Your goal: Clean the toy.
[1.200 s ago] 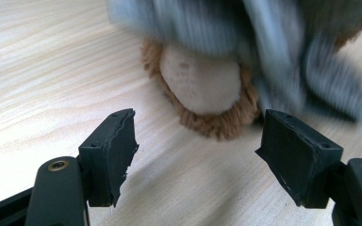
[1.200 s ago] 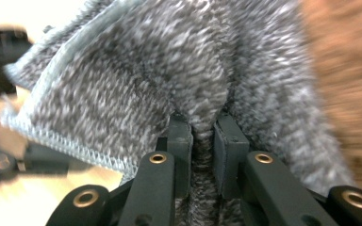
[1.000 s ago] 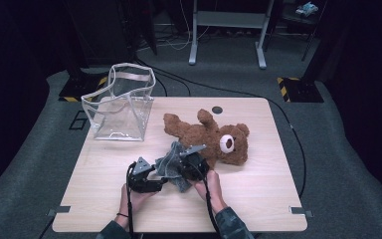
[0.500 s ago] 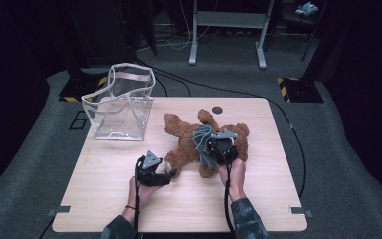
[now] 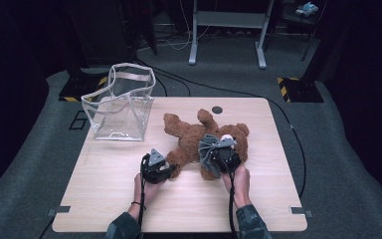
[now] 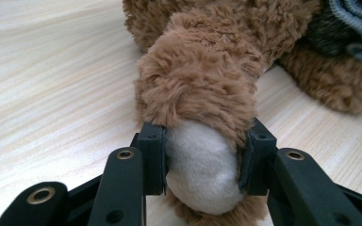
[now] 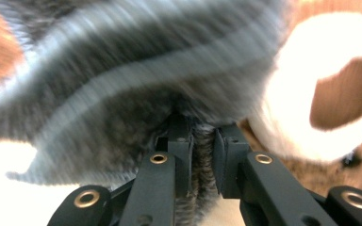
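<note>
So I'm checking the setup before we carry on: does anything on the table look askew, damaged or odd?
Nothing damaged. The brown plush teddy bear sprawls flat on the wooden table; the left gripper has just closed on its white-soled paw, the right gripper pinches a grey ribbed knit cloth. The clear plastic bag stands upright.

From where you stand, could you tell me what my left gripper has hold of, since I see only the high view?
Observer: The left gripper has just closed its jaws on the teddy bear's paw, pads pressing the white sole from both sides.
Operator: Thank you. And is the right gripper holding the bear as well?
Observer: No, the right gripper is shut on a fold of the grey striped knit cloth, pinched between its pads.
Operator: Where is the bear's face relative to that cloth?
Observer: In the right gripper view, the bear's white muzzle sits just right of the cloth, almost touching it.
</note>
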The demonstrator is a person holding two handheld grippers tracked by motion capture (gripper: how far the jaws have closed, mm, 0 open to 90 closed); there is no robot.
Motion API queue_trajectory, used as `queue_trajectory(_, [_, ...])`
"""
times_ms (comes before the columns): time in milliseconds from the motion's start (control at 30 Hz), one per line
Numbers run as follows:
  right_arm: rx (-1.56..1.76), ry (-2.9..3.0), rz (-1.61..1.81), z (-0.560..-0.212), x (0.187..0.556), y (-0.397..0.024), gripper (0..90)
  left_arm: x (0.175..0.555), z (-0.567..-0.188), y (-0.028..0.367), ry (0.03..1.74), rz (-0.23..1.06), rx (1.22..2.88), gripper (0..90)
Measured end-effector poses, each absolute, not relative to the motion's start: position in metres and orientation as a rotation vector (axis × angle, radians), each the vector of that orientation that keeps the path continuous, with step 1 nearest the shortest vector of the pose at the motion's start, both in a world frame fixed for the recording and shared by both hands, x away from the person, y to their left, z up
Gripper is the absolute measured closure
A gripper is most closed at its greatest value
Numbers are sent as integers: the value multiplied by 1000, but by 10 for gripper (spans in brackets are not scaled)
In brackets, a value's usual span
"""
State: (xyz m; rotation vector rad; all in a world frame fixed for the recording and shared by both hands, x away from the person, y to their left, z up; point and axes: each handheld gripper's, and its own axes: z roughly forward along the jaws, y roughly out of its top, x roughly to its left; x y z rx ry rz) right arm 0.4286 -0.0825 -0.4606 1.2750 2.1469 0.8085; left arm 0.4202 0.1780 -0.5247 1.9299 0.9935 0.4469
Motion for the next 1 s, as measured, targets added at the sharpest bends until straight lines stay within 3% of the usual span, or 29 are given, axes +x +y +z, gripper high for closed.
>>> queue_trajectory(167, [1086, 2202, 865, -439, 420, -46, 795, 419, -524, 178, 994, 453, 1917, 622])
queue_trajectory(333, [1100, 2236, 840, -449, 431, -33, 796, 419, -525, 180, 990, 438, 1899, 598])
queue_trajectory(633, [1120, 2107, 885, -435, 438, -45, 789, 415, -524, 177, 962, 482, 1920, 317])
queue_trajectory(1000, [1237, 2028, 873, -427, 470, -65, 791, 414, -522, 175, 936, 485, 1928, 284])
